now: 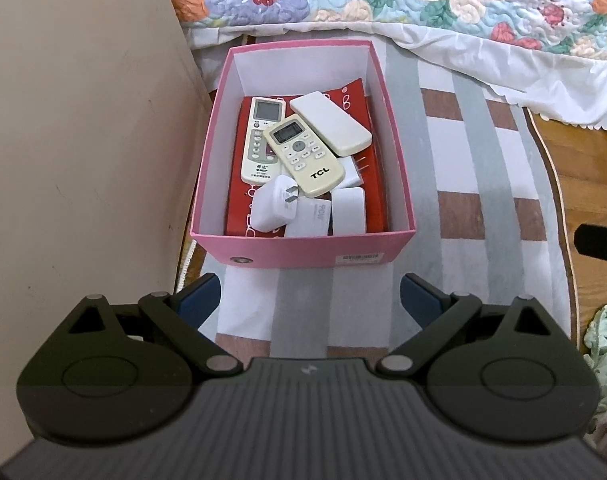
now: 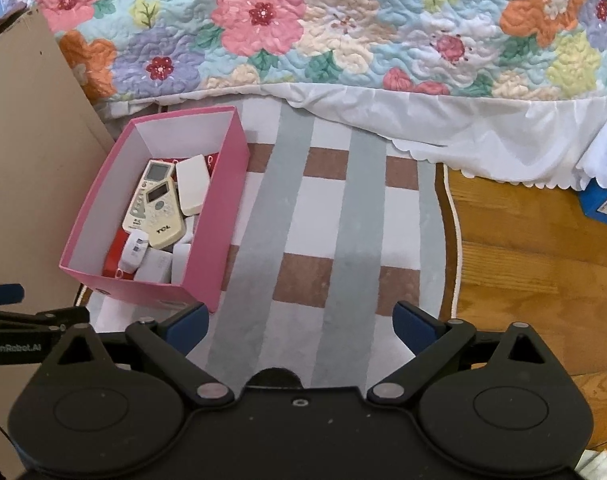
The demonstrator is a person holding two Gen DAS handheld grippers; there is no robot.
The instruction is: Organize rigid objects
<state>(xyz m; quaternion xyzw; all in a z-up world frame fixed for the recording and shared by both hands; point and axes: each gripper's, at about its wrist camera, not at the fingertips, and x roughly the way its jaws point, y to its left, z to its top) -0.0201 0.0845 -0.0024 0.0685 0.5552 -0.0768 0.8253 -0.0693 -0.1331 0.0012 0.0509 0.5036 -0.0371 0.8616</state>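
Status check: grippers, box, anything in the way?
Left gripper open, empty. Right gripper open, empty. Remotes and chargers inside pink box. Nothing in the way.

Home bedroom: floral quilt (image 2: 343, 28) on bed, striped rug (image 2: 335, 232), wood floor (image 2: 543, 248).

Matte black plastic left gripper (image 1: 309, 300): two round hubs, angled link bars with silver rivets, blue-padded fingertips (image 1: 201, 298), ribbed grey housing. Matching black plastic right gripper (image 2: 301, 322), blue pads (image 2: 413, 324), smooth housing, small central screw hole.
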